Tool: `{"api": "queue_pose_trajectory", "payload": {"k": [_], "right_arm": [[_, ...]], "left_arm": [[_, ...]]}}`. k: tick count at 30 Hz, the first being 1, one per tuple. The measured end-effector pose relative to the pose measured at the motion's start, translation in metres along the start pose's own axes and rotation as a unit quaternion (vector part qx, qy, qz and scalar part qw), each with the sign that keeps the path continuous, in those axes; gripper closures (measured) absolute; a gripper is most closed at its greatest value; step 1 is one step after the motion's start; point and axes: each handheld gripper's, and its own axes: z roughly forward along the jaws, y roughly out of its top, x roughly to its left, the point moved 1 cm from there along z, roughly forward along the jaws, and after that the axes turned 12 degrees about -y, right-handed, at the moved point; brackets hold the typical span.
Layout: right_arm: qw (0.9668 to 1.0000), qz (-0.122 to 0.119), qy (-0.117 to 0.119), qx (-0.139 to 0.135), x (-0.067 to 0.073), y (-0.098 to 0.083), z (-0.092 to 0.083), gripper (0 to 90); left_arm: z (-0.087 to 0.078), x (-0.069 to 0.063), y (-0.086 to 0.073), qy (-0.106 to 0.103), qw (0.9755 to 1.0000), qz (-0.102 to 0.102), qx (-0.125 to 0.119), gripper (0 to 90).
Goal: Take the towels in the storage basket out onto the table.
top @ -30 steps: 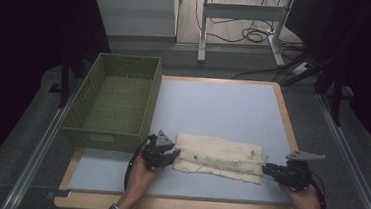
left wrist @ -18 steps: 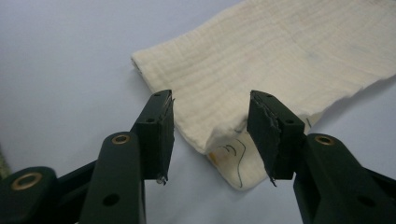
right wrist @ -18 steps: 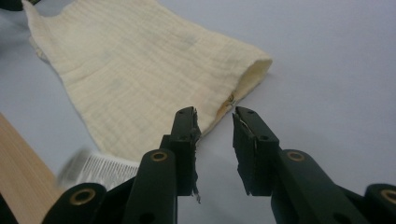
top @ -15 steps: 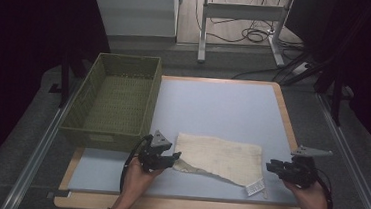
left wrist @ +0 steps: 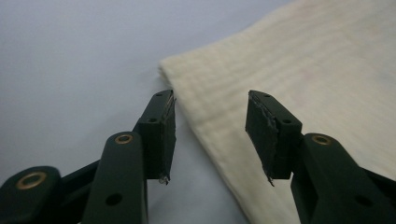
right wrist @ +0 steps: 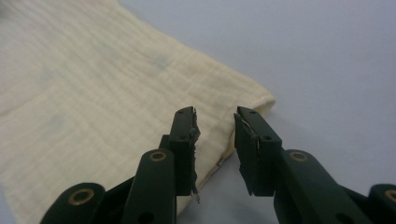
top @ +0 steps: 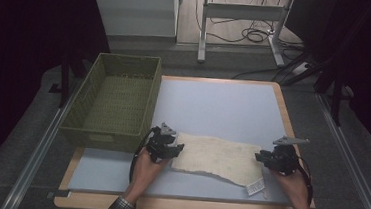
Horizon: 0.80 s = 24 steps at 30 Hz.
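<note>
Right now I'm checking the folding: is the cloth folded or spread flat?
Folded: the cloth lies as a narrow band, with a doubled, rounded edge in the right gripper view.

Likely lab, test table [top: 224,102], floor cables [top: 239,34]

Cream cloth on a pale blue table

The cloth [top: 217,157] is cream with a faint crinkled weave and a white tag [top: 254,188]; the basket [top: 113,101] is olive-green mesh, the table [top: 213,104] wood-edged, both grippers' jaws black.
</note>
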Motion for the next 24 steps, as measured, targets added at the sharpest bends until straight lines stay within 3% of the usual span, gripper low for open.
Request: {"api": "queue_pose_trajectory", "payload": {"k": [3,5,7,12,16,20,24], "right_arm": [[0.9999,-0.006,-0.006,0.009,0.003,-0.002,0.006,85.6],[0.9999,-0.008,-0.007,0.006,0.005,-0.003,0.006,88.5],[0.9999,-0.009,-0.009,0.000,0.005,-0.002,0.001,89.0],[0.9994,-0.005,-0.016,-0.030,-0.001,0.013,-0.016,89.1],[0.9990,0.001,-0.022,-0.039,-0.006,0.025,-0.016,89.0],[0.9992,0.008,-0.032,-0.024,-0.013,0.026,0.001,88.9],[0.9994,0.030,-0.008,0.013,-0.019,0.016,0.021,87.6]], "left_arm": [[0.008,0.007,0.002,0.000,0.9999,-0.012,0.002,60.0],[0.012,0.009,0.002,-0.010,0.9998,-0.015,0.003,70.7],[0.015,0.008,0.001,-0.010,0.9998,-0.012,0.011,75.1],[0.016,0.008,0.000,0.001,0.9999,-0.007,0.008,69.2],[0.016,0.008,0.000,0.007,1.0000,-0.003,0.006,66.2],[0.017,0.008,-0.002,0.006,1.0000,-0.004,-0.002,65.9],[0.016,0.008,-0.002,0.011,0.9999,-0.002,0.002,61.3]]}}
